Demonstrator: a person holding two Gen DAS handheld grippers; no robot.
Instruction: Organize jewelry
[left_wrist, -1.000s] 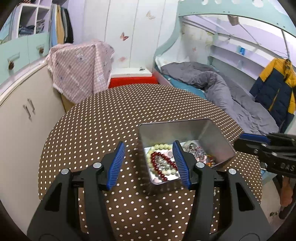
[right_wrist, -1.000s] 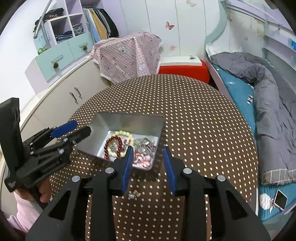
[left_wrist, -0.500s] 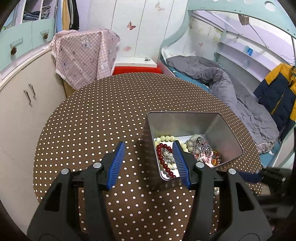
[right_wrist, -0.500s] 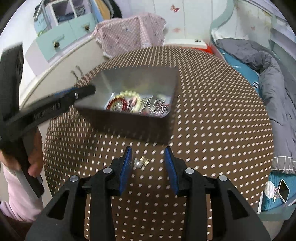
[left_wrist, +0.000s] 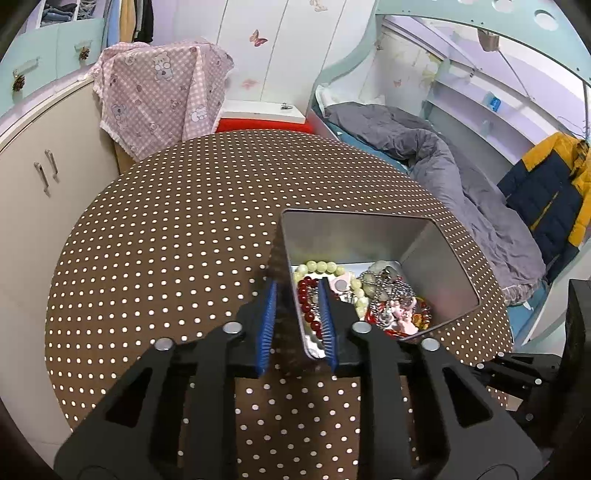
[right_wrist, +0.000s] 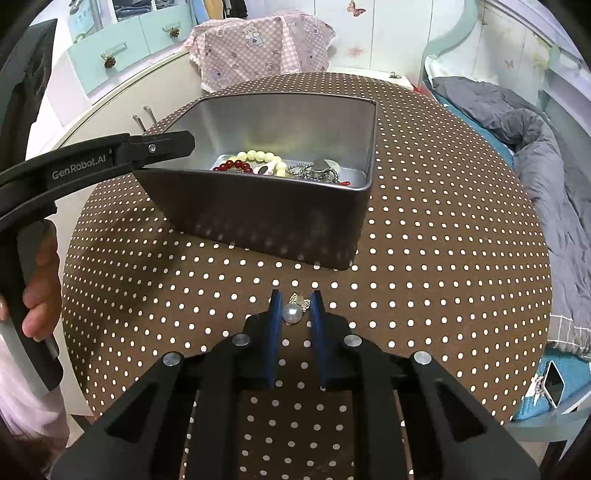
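Observation:
A metal tin holding bead bracelets and chains sits on the brown dotted table. My left gripper is shut on the tin's near left wall, one finger inside, one outside; it shows from the side in the right wrist view. A pearl earring lies on the table in front of the tin. My right gripper is open, its fingers on either side of the earring, not clamping it.
The round table has its edge close on the right. A bed with a grey quilt lies to the right, a cabinet to the left, a pink cloth-covered object behind.
My left gripper closed from wide open onto the tin's wall. My right gripper dropped toward the table and came forward around the pearl earring, its jaws narrowing a little.

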